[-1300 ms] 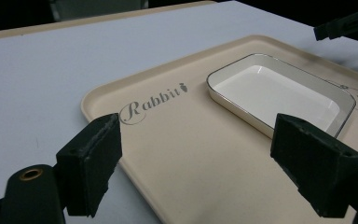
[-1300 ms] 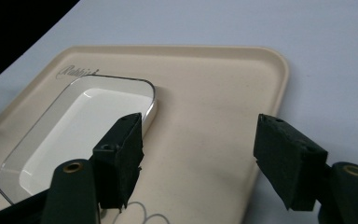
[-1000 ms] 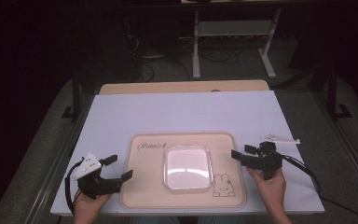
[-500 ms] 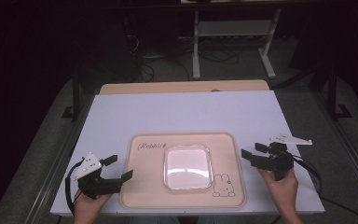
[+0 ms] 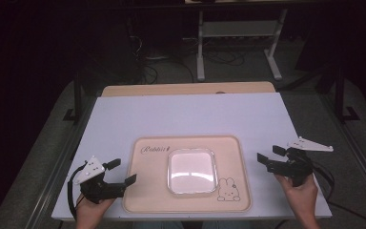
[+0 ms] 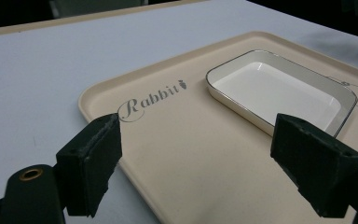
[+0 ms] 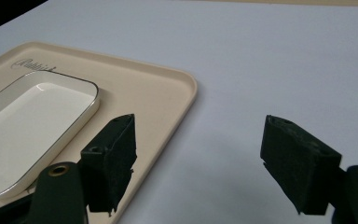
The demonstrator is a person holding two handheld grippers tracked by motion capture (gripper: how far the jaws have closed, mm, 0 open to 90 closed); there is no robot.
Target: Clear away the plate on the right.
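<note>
**Inspector:** Start with the largest item.

**Assistant:** The bench (image 5: 181, 114), white-topped, with a tan strip along its far edge. Behind it the room is dark, with a pale metal stand (image 5: 238, 43) on the floor.

**Inspector:** Next?

**Assistant:** A beige tray (image 5: 147, 191) lies flat on the near middle of the bench. It carries the script word "Rabbit" at its far left corner and a rabbit drawing at its near right corner.

**Inspector:** And on it?

**Assistant:** A white rectangular dish (image 5: 192, 171) with a thin dark rim, sitting flat in the centre of the tray. It looks empty.

**Inspector:** The left gripper?

**Assistant:** The left gripper (image 5: 122, 171) sits just off the tray's near left edge, pointing towards it. In the left gripper view its jaws stand wide apart, released, with nothing between them; the tray's left edge lies beneath them.

**Inspector:** The right gripper?

**Assistant:** The right gripper (image 5: 269, 158) is over bare bench, just right of the tray's right edge and apart from it. Its jaws have just been opening a little further; they are released, with nothing between the pads. In the right gripper view one jaw overlaps the tray's edge, the other the white surface.
</note>
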